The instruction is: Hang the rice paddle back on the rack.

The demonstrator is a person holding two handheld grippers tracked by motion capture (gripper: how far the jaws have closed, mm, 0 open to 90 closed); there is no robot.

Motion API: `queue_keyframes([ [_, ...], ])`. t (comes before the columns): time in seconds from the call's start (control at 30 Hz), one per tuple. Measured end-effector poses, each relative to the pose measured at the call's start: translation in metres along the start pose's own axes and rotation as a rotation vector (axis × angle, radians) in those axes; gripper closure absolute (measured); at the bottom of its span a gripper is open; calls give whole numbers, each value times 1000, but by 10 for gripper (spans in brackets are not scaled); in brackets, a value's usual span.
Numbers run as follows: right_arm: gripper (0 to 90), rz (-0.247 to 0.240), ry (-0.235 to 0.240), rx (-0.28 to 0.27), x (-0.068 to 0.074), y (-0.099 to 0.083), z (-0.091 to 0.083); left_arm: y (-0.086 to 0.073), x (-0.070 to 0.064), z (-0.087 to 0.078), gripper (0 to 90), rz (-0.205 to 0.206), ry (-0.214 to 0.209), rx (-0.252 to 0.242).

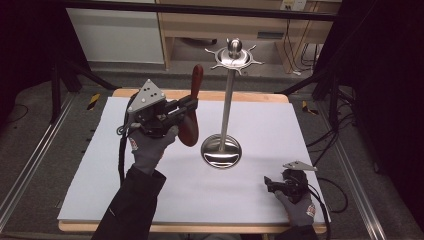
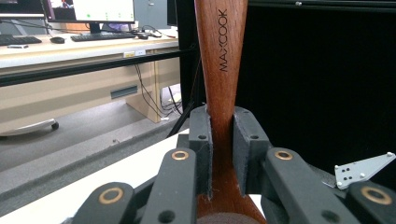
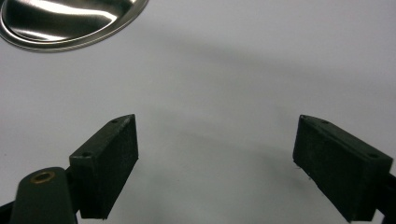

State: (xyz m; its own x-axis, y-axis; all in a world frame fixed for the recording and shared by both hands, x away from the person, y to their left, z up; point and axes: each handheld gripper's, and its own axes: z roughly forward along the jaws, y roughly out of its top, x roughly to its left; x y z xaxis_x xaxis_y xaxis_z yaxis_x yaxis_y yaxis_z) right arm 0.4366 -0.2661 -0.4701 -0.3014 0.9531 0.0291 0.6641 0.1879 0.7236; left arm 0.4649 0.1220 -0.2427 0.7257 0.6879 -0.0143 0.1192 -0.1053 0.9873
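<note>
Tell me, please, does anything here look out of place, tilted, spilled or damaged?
Nothing stands out. The steel utensil stand is upright on the white table, its hooks bare. The left tongs are shut on the wooden utensil, held up off the table. The right tongs rest open near the table's edge. No spill or damage shows.

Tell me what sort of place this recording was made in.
Probably a lab or office workroom fitted out for recording, not a kitchen. The white-covered table stands between black curtains and metal floor rails, and a long desk with a computer monitor and black keyboard stands behind it.
</note>
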Motion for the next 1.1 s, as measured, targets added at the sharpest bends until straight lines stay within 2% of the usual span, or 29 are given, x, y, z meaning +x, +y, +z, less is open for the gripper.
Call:
queue_keyframes([
  [0.6, 143, 9, 3, 0, 1, 0, 0, 8, -2, 12, 785, 14, 10, 8],
  [1.1, 143, 1, 4, -2, 0, 0, 0, 9, -2, 26, 785, 20, 14, 39],
])
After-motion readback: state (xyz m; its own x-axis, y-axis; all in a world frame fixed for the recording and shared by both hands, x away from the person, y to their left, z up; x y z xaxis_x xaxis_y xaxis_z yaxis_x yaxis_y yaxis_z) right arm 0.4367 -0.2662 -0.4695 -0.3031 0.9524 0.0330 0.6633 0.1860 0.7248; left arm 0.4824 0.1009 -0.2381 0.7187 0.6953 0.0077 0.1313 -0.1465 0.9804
